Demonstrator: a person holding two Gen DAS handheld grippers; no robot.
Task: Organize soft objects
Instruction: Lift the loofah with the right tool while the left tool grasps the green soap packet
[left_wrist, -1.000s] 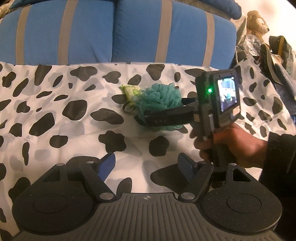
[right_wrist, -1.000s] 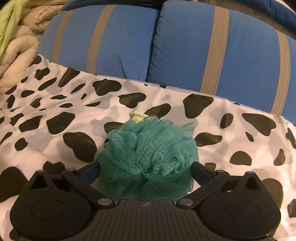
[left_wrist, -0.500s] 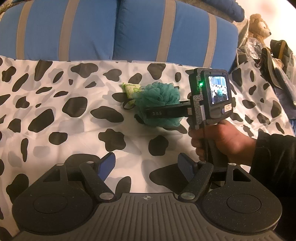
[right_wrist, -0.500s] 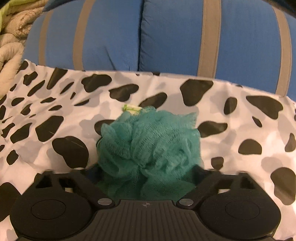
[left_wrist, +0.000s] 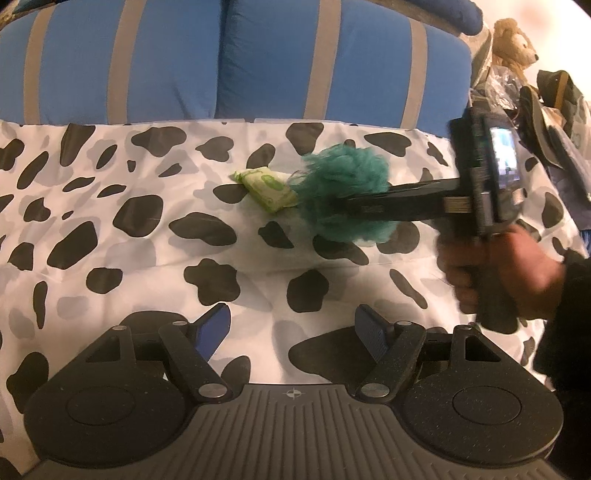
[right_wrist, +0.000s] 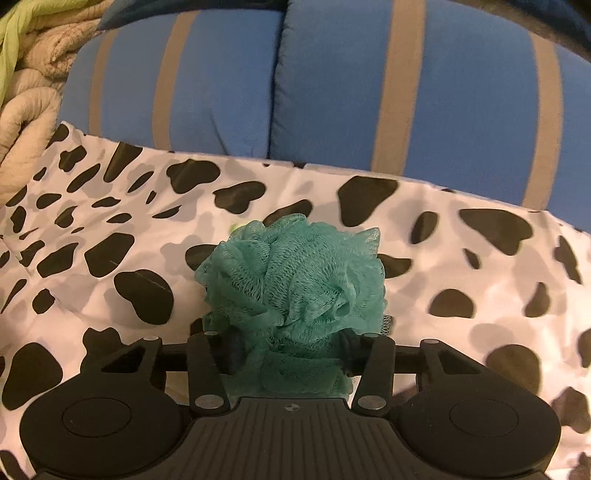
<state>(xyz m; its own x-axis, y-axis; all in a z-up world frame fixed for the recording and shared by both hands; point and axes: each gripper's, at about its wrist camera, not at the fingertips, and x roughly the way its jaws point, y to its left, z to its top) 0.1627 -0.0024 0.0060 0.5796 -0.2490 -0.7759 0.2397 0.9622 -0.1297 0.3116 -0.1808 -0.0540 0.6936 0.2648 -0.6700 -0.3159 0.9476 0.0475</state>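
Observation:
A teal mesh bath pouf (right_wrist: 291, 284) sits squeezed between the jaws of my right gripper (right_wrist: 290, 354), which are closing on it, pads pressing into its lower part. In the left wrist view the same pouf (left_wrist: 347, 192) is held a little above the cow-print sheet (left_wrist: 147, 258) by the right gripper (left_wrist: 343, 205), with a person's hand (left_wrist: 509, 273) on the handle. A small green and white packet (left_wrist: 269, 186) lies on the sheet just left of the pouf. My left gripper (left_wrist: 291, 328) hovers open over the near part of the sheet, with nothing between its blue pads.
Blue cushions with tan stripes (left_wrist: 258, 62) line the back edge of the sheet. A teddy bear (left_wrist: 513, 37) and piled bags and clothing (left_wrist: 554, 110) crowd the far right. A beige quilted blanket (right_wrist: 26, 92) is bunched at the far left.
The right gripper's jaws have come in from wide apart onto the pouf and carried it up and to the right, uncovering the green packet. The left gripper has stayed still.

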